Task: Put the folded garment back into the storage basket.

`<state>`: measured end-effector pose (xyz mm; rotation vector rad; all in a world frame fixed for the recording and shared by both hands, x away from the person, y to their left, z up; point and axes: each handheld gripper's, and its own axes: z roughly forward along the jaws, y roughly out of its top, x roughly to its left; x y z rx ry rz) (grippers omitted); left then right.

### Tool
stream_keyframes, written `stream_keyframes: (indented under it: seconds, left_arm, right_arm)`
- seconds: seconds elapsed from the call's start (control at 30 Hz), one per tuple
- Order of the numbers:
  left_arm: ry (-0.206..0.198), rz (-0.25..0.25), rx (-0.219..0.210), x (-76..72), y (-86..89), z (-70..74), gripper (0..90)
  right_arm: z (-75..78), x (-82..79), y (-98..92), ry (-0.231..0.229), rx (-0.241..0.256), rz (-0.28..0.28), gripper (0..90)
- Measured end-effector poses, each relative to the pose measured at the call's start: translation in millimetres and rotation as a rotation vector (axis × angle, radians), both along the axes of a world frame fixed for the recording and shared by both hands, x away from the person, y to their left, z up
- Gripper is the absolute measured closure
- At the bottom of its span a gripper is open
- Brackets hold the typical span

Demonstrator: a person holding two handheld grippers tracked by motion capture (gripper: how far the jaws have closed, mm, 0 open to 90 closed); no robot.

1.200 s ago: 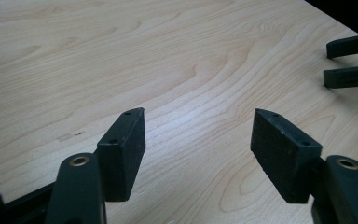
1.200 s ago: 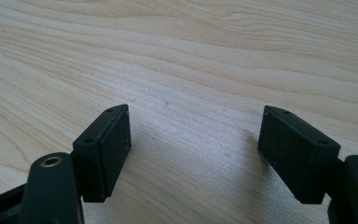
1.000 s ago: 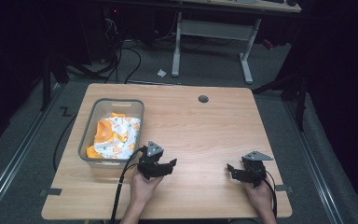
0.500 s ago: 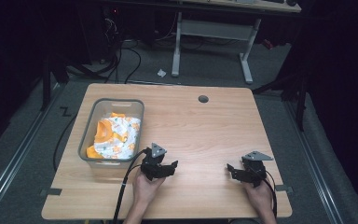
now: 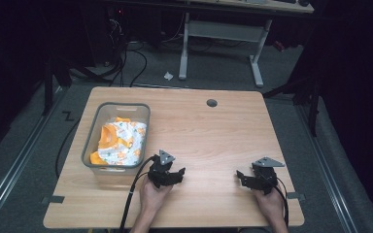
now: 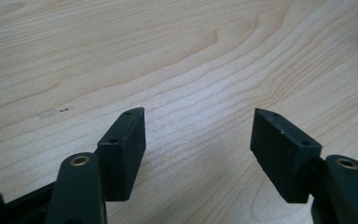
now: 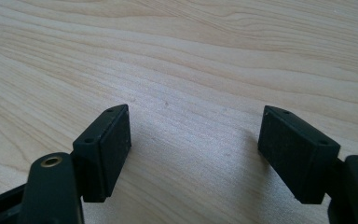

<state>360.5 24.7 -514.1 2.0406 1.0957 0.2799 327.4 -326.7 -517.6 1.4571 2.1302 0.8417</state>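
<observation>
A grey plastic bin (image 5: 141,112) stands on the left part of the wooden table (image 5: 213,131). Inside it lies a crumpled white and orange garment (image 5: 119,143). My left gripper (image 5: 172,174) rests low over the table just right of the bin's near corner, open, with bare wood between its jaws (image 6: 198,135). My right gripper (image 5: 245,177) sits near the table's front right, also open over bare wood (image 7: 196,135). Neither gripper holds anything.
A round cable hole (image 5: 211,103) sits near the table's far edge. Beyond the table stand a white desk frame (image 5: 223,34) and loose cables (image 5: 126,53) on the floor. A scrap of paper (image 5: 169,75) lies on the floor.
The left gripper has shifted very slightly; the right gripper and the bin stay as they were.
</observation>
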Motion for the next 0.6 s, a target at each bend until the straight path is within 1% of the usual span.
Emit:
stream_keyframes:
  seconds: [0.17,0.27,0.37,0.5,0.57,0.6]
  left_arm:
    - [-0.005,0.008,0.007,0.5,-1.4,-2.7,36.2]
    - [-0.009,0.008,0.018,0.3,-2.9,-4.6,36.1]
    - [-0.013,0.005,0.046,-0.1,-5.0,-7.9,36.0]
    - [-0.053,0.0,0.082,-3.4,-9.9,-9.9,35.0]
    - [-0.061,-0.008,0.104,-5.8,-13.4,-9.8,34.1]
    - [-0.06,-0.014,0.106,-6.2,-13.7,-9.7,33.3]
  right_arm:
    - [0.0,0.0,0.0,0.0,0.0,0.0,25.8]
    - [0.0,0.0,0.1,0.0,0.001,0.0,25.8]
    - [0.0,0.0,0.0,0.0,0.0,0.0,25.8]
    - [0.0,0.0,0.1,0.0,0.001,0.0,25.8]
    - [-0.1,0.0,0.1,0.0,0.001,0.0,25.8]
    - [0.0,-0.1,0.1,0.0,0.001,-0.001,25.8]
